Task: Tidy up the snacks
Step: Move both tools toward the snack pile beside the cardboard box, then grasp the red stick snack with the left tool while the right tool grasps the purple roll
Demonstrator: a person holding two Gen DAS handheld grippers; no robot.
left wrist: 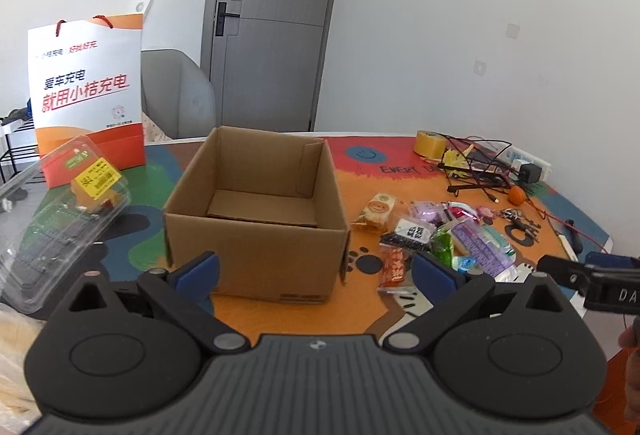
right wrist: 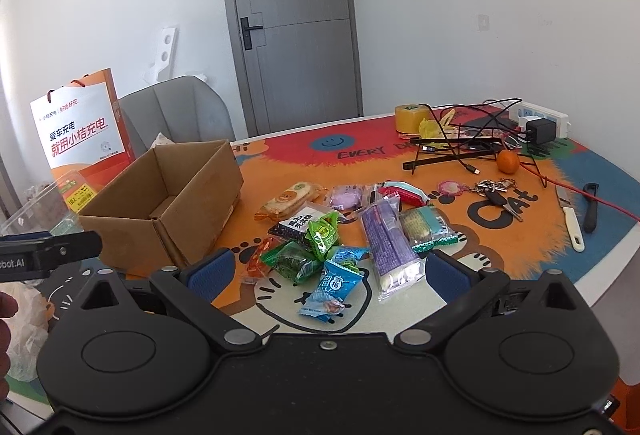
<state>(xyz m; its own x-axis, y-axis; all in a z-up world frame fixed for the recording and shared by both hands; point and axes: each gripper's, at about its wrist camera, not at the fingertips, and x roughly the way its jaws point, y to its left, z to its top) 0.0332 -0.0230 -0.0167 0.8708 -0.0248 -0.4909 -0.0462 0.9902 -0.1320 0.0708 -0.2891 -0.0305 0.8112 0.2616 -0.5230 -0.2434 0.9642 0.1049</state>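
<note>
A round surface (right wrist: 532, 239) covered by a bright orange, red and blue cartoon mat carries everything, with the open brown cardboard box (left wrist: 256, 211) as the landmark. Left of the box lies a clear plastic clamshell container (left wrist: 60, 211) with a yellow label, and behind that stands a white-and-orange paper gift bag (left wrist: 86, 95) with red rope handles. A grey padded chair (right wrist: 180, 111) sits behind the box, before a grey door (right wrist: 296, 19) in a white wall. The box itself is empty and upright. Just right of it lies a loose heap of wrapped snacks (right wrist: 340, 235): green, blue, purple and orange packets, some overlapping. Further right of the box are a bunch of keys (right wrist: 496, 191), a roll of tan tape (right wrist: 412, 117), tangled black cables (right wrist: 476, 139), a small orange fruit (right wrist: 508, 160), a white power strip (right wrist: 544, 115) and a white-handled knife (right wrist: 570, 217).

The left gripper (left wrist: 316, 273) hangs before the box, jaws wide and holding nothing. The right gripper (right wrist: 330, 269) hangs over the snack heap, jaws likewise wide and empty.
</note>
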